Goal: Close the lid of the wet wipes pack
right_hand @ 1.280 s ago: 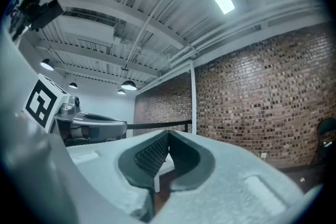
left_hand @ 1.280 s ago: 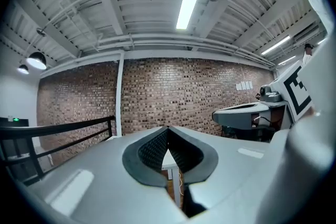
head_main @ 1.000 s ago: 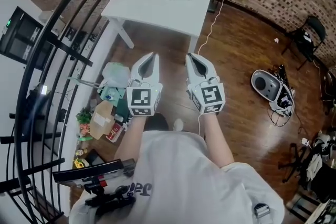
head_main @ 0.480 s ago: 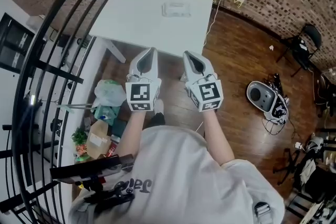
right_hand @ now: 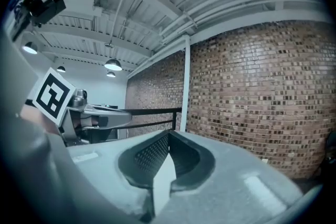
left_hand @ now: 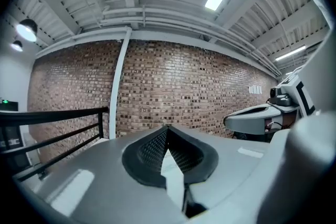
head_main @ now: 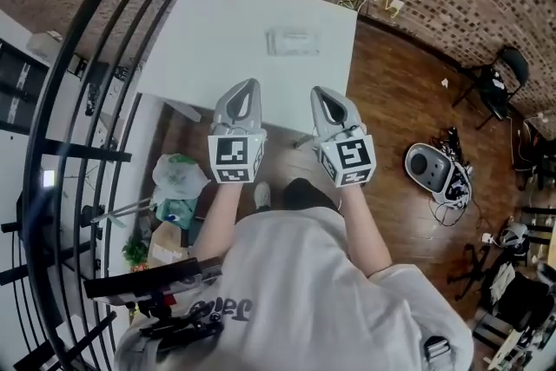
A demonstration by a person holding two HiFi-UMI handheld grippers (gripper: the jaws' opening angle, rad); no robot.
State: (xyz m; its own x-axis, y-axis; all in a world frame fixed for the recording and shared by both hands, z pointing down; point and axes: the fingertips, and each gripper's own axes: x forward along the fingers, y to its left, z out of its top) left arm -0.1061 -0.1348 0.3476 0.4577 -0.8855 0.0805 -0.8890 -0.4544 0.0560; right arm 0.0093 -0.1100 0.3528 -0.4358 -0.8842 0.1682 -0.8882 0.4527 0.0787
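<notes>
The wet wipes pack (head_main: 293, 42) lies flat on the far half of a white table (head_main: 217, 48); it is pale and small, and I cannot tell how its lid stands. My left gripper (head_main: 246, 88) and right gripper (head_main: 323, 94) are held side by side over the table's near edge, well short of the pack. Both are shut with nothing between the jaws. In the left gripper view the jaws (left_hand: 167, 128) meet at the tip, and in the right gripper view (right_hand: 169, 134) likewise. Both gripper views look up at brick wall and ceiling, so the pack is hidden there.
A black railing (head_main: 82, 56) curves along the left. On the floor under it are a green bag (head_main: 178, 175) and a cardboard box (head_main: 163, 248). A round grey device (head_main: 428, 166) with cables sits on the wooden floor at right, a chair (head_main: 497, 76) beyond.
The person has stepped toward the table, which now sits lower and nearer in the head view. Both grippers have come up over its near edge and stay shut.
</notes>
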